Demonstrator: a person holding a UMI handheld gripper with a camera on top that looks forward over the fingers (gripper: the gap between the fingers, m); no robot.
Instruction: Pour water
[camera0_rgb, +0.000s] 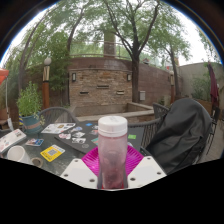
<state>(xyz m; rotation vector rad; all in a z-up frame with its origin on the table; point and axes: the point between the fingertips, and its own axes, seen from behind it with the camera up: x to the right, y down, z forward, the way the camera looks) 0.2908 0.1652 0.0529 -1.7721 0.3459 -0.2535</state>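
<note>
Item: claw (113, 165), hand-held, two white fingers with pink pads (92, 160) on their inner faces, closed on a bottle (112, 152), which stands upright between them with the pads pressed to its sides. Bottle: clear, pink-tinted body, wide white cap (112, 126) in place on top; water level inside cannot be told. Position: raised above a dark round table (30, 165), nothing resting under the bottle that can be seen. On the table, left of the bottle: a scatter of small cards and papers (68, 131), a yellow card (52, 153), a white round dish (16, 154); no cup or glass to receive water can be made out among them. Right of the bottle: a dark jacket (180, 132) draped over a chair. Beyond: a brick fireplace (101, 85), trees, a potted plant (30, 103). Risks, as judged: with the cap seated, tipping would pour nothing; once it is off, a smooth round bottle held only by two pads may slip or turn as it tilts; any spill would land on the papers; the receiving vessel is unlocated, so aim is uncertain
</note>
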